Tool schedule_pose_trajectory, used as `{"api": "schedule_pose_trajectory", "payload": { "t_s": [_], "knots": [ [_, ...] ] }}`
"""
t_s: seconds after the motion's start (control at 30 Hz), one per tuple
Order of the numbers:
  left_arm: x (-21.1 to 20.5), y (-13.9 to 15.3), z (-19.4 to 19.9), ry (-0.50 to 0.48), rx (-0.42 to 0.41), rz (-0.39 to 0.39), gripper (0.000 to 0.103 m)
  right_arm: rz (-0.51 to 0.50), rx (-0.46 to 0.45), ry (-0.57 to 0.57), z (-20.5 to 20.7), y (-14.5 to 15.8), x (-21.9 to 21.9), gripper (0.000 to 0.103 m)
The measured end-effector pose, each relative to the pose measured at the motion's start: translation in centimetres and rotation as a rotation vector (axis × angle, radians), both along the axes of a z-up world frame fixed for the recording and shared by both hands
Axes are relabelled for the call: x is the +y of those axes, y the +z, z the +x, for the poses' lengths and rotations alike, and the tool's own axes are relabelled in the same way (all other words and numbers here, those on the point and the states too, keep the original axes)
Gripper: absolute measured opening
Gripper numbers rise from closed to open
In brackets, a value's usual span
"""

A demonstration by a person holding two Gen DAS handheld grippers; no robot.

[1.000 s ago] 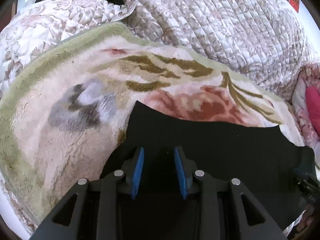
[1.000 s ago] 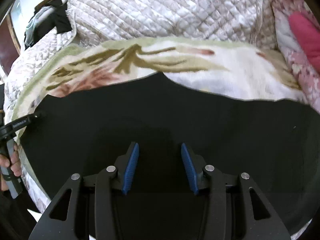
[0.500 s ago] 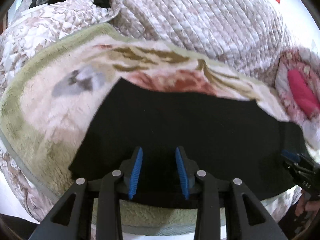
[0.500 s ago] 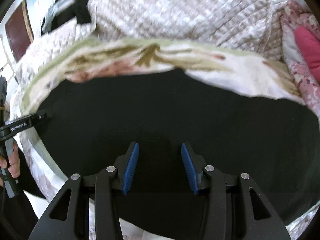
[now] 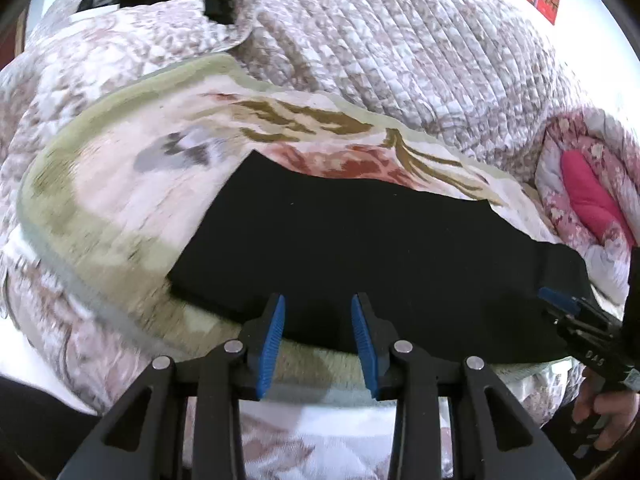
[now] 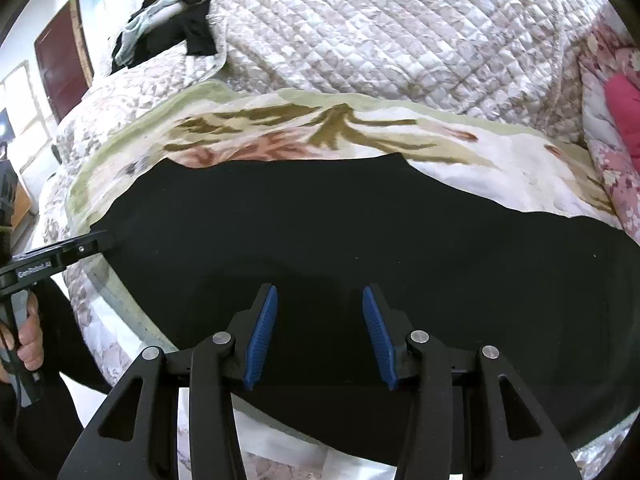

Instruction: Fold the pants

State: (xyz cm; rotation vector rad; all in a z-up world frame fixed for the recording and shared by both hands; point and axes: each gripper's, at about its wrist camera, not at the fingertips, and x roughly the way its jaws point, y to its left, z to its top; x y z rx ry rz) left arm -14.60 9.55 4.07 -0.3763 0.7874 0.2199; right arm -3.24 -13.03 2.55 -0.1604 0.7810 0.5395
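While flat — black pants (image 6: pixel 360 232)

The pants (image 5: pixel 360 256) are spread flat on the plush blanket (image 5: pixel 120 200), just ahead of the left gripper (image 5: pixel 318 328), whose fingertips are held over the near edge; the blanket is laid on the quilted bedspread (image 5: pixel 400 40), which is bunched up beyond it; the right gripper (image 5: pixel 568 308) is seen to the right, over the pants' far-right end; a pillow (image 5: pixel 588 196) is set further right; from the right gripper (image 6: pixel 320 320), the pants (image 6: pixel 360 232) are spread below and ahead, with the left gripper (image 6: pixel 60 256) at their left edge.
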Motion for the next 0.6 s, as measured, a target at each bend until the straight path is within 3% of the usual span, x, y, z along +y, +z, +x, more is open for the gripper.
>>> {"api": "schedule_pose_trajectory", "payload": {
  "t_s": [0.2,0.6],
  "knots": [
    [1.1,-1.2,-1.1,0.072,0.034,-0.053,0.037,0.006,0.006,0.007,0.1,-0.2,0.0,0.045],
    [2.9,-2.2,-2.3,0.179,-0.010,-0.157,0.034,0.020,0.003,-0.009,0.3,-0.1,-0.4,0.045]
  ]
}}
